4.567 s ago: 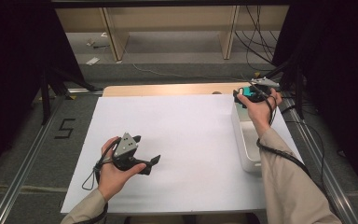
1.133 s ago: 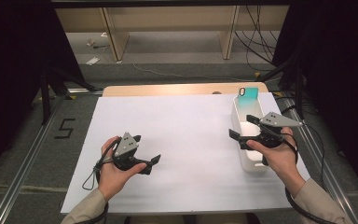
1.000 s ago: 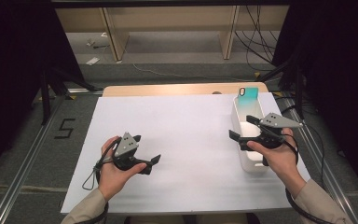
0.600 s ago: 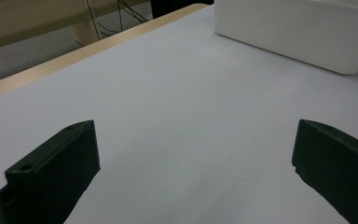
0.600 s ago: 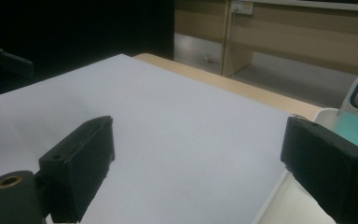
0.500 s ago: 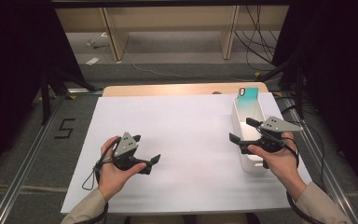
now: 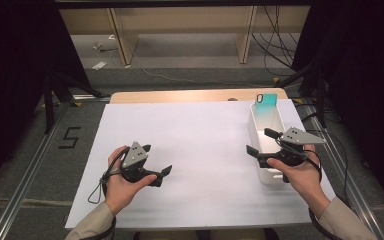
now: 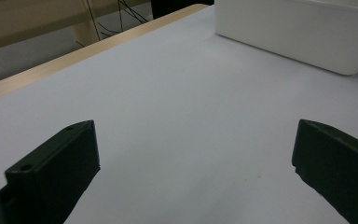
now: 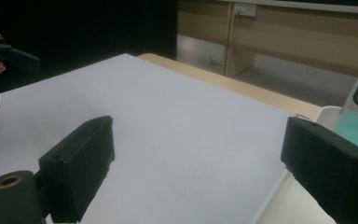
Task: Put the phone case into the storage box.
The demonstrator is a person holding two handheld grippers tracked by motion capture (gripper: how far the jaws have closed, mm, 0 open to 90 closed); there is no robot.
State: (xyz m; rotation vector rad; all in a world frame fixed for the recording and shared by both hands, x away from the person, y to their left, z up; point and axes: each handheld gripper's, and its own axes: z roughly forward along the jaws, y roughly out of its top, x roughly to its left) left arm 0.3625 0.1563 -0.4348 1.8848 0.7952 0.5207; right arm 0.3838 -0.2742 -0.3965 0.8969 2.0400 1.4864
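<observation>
Since the earliest frame the right tool (image 7: 260,141) has come back from the far right corner of the desk to the near end of the long white plastic bin (image 7: 258,124) at the right of the high view, where it hovers over the bin's rim — jaws spread wide, nothing between them. A teal phone case with a pink camera corner (image 7: 265,103) leans upright against the bin's far end, well apart from that tool; in the right gripper view it stands at the right edge. At lower left, the left tool (image 7: 156,164) rests on the white paper-covered desk (image 7: 200,135) — jaws wide open, empty, unmoved.
</observation>
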